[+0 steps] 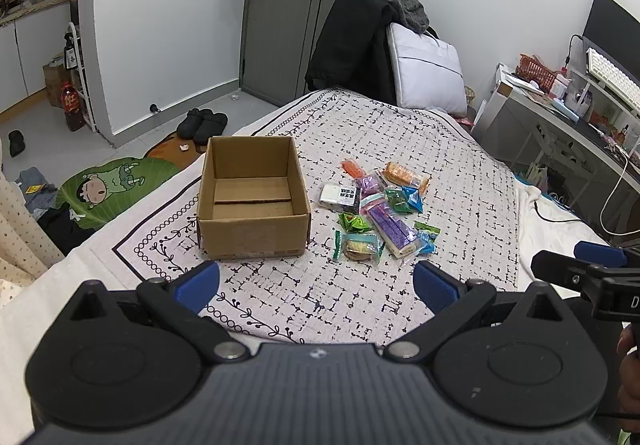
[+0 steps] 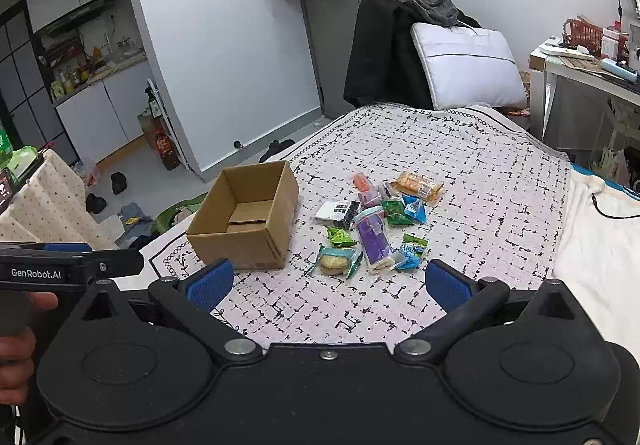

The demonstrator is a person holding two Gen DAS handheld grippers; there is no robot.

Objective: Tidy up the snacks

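An open, empty cardboard box (image 1: 253, 233) (image 2: 240, 245) stands on the patterned bedspread. To its right lies a pile of several wrapped snacks: a purple roll cake (image 1: 390, 229) (image 2: 374, 239), a round biscuit pack (image 1: 357, 248) (image 2: 334, 262), a black-and-white pack (image 1: 340, 198) (image 2: 336, 214), an orange pack (image 1: 404, 175) (image 2: 420, 184) and green and blue packs. My left gripper (image 1: 316, 287) is open and empty, short of the box and pile. My right gripper (image 2: 328, 287) is open and empty, near the pile's front. Each gripper shows at the edge of the other's view.
The bedspread (image 1: 360, 297) covers a bed. A white pillow (image 1: 428, 77) and a chair with dark coats (image 1: 352, 45) stand at the far end. A desk with a keyboard (image 1: 608, 73) is on the right. Floor with shoes (image 1: 202, 123) lies left.
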